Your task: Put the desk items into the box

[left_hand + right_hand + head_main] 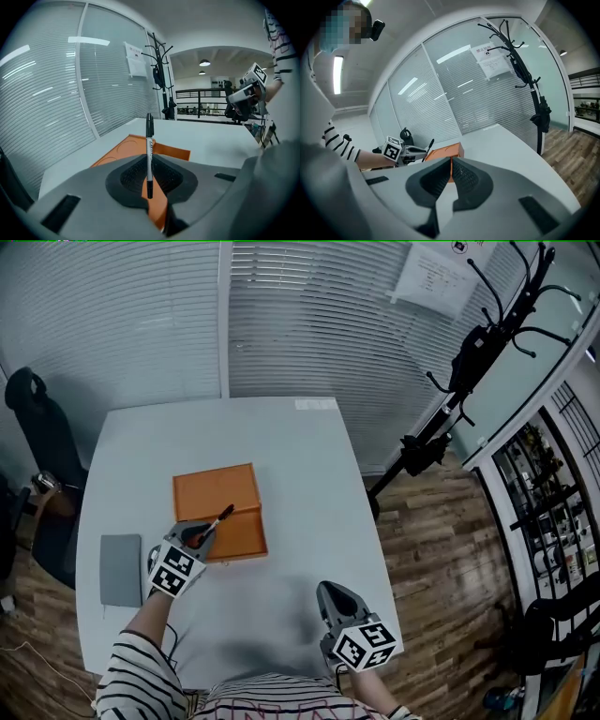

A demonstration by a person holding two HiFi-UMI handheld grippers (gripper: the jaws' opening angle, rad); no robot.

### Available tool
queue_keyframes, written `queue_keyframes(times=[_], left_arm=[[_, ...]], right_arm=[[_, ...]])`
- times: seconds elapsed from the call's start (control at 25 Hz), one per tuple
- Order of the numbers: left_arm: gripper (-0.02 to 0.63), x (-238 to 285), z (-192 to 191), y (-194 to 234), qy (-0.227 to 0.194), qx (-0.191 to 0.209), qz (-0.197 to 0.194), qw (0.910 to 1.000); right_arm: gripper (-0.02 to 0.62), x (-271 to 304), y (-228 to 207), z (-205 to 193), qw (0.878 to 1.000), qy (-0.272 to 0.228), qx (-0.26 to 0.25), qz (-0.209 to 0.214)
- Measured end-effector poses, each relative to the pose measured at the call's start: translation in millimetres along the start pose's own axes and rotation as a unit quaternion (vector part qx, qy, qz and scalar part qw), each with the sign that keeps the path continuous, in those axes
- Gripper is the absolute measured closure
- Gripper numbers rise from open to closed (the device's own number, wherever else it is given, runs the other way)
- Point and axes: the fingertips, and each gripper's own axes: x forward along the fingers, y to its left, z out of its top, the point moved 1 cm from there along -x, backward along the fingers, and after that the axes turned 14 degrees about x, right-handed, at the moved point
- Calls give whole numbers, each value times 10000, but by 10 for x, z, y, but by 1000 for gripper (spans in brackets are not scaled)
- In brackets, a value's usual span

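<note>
Clamping a black marker point(149, 154) in the left gripper point(202, 536), over the near edge of the orange box point(223, 493) on the white table point(300, 456); holding the right gripper point(334, 594) nearer the table's front edge, jaws pressed together, empty.

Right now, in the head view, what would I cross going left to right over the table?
grey pad → left gripper, shut on a marker → right gripper
</note>
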Motion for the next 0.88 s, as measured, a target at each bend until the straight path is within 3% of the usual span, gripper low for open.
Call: queue_keyframes(times=[0.44, 0.88], left_arm=[[552, 367, -225, -194, 786, 258, -538, 9951], [552, 714, -429, -357, 1590, 552, -1061, 9800]], right_arm=[[568, 74, -169, -6, 9999, 100, 122, 35], [568, 67, -405, -2, 9995, 63, 299, -67]])
